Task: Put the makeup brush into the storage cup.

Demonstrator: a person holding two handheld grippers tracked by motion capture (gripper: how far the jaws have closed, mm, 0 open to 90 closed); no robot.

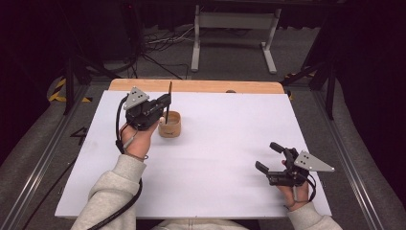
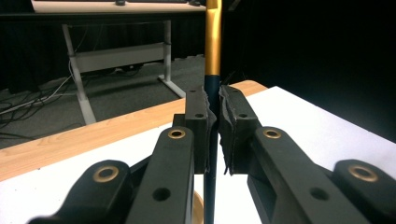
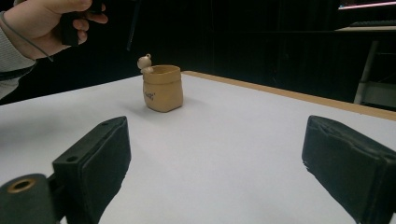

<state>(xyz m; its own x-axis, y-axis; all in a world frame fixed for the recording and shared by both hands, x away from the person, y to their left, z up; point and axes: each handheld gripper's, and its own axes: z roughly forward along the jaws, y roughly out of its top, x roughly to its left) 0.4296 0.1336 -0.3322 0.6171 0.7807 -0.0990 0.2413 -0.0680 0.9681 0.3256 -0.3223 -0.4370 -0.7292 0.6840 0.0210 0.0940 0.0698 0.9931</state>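
A small tan pot (image 1: 170,124) with a little figure on its rim stands on the white sheet (image 1: 215,158); the right gripper view has the pot (image 3: 162,87) ahead at the left. My left gripper (image 1: 165,103) hovers just left of and above the pot, shut on a thin upright pen (image 1: 170,96). In the left gripper view the pen (image 2: 213,56) has a gold upper part and a dark lower part pinched between the pads (image 2: 200,135). My right gripper (image 1: 269,157) rests near the sheet's front right, open, nothing between its fingers (image 3: 100,154).
A wooden strip of table (image 1: 196,86) shows beyond the sheet's far edge. A white-legged table frame (image 1: 234,33) and cables (image 1: 163,40) stand on the floor behind. Dark curtains surround the area.
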